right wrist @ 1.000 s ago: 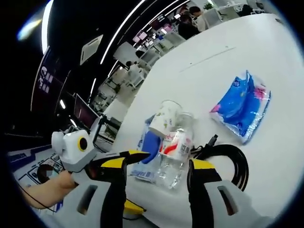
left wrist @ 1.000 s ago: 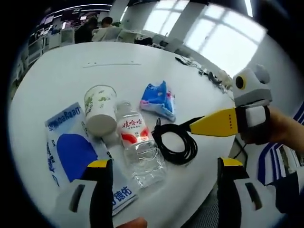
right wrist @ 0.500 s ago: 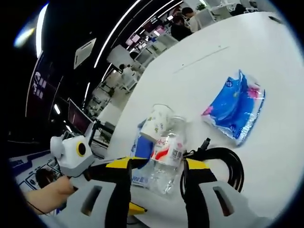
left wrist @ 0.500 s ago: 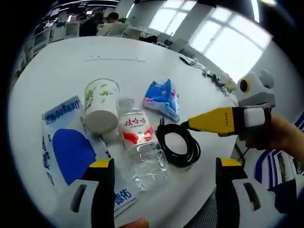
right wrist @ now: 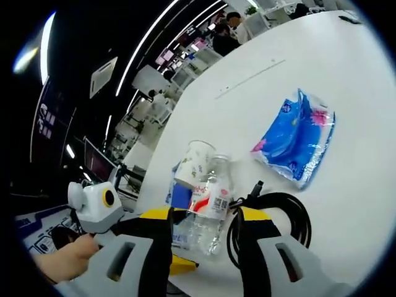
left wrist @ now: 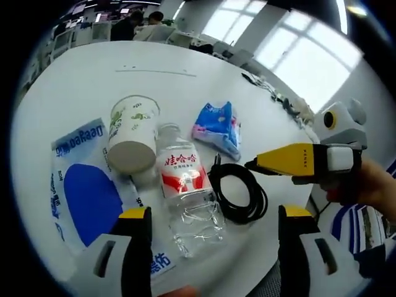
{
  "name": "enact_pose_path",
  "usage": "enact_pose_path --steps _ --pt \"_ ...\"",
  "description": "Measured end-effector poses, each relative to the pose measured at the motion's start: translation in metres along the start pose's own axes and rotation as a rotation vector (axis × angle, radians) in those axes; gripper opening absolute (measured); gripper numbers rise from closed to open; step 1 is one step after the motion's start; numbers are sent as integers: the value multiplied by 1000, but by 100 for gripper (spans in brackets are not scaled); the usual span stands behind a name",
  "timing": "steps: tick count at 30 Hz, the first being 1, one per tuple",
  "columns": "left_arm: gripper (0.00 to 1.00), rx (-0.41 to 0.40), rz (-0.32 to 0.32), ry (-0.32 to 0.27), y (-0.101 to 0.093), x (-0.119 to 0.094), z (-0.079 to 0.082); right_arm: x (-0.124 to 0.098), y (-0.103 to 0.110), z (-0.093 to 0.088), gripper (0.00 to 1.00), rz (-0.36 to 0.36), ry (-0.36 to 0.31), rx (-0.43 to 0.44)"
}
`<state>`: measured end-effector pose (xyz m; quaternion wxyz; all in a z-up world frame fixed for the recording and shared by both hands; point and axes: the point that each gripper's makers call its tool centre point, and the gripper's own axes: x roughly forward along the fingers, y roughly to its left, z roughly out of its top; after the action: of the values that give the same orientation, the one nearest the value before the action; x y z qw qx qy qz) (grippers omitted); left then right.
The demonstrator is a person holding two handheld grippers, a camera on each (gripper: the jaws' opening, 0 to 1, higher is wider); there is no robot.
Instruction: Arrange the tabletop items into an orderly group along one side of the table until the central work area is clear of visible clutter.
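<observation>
A paper cup [left wrist: 131,133] lies on its side on the white round table [left wrist: 74,80], touching a clear water bottle [left wrist: 185,192] with a red label, also lying down. A blue tissue pack [left wrist: 218,125] and a coiled black cable [left wrist: 242,194] lie to their right. A flat blue-and-white package [left wrist: 83,192] sits under the cup and bottle. My left gripper [left wrist: 213,212] hovers open in front of the bottle. My right gripper [left wrist: 260,166] comes in from the right above the cable. In the right gripper view my right gripper [right wrist: 205,215] is open, with the bottle [right wrist: 207,204], cup [right wrist: 192,164], cable [right wrist: 272,216] and tissue pack [right wrist: 296,141] beyond it.
The far half of the table [right wrist: 346,55] is bare except for a thin line mark [left wrist: 154,72]. Small dark items [left wrist: 272,96] lie at its far right edge. People sit at desks [left wrist: 139,25] beyond. A hand [right wrist: 62,260] holds the left gripper [right wrist: 93,201].
Both views have shifted slightly with the hands; the right gripper view sits a little further back from the items. The things on the table have not moved.
</observation>
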<state>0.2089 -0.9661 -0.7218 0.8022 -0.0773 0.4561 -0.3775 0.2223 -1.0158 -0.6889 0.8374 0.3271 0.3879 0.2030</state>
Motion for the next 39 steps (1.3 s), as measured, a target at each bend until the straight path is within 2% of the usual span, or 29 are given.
enact_pose_path --steps 15,21,28,32,34,39 --pt "72 -43 23 22 8 14 -3 0 1 1 38 17 4 36" --pt "65 -43 45 29 12 18 -6 1 1 2 38 21 2 35" --pt "58 -84 85 28 18 22 -2 1 6 4 38 47 -3 54" --pt "45 -93 131 41 28 21 -4 1 6 8 38 49 -14 62" --pt "42 -135 121 25 28 21 -4 1 6 9 38 49 -16 63" --pt "41 -143 129 31 26 21 -5 3 4 7 38 47 -8 61"
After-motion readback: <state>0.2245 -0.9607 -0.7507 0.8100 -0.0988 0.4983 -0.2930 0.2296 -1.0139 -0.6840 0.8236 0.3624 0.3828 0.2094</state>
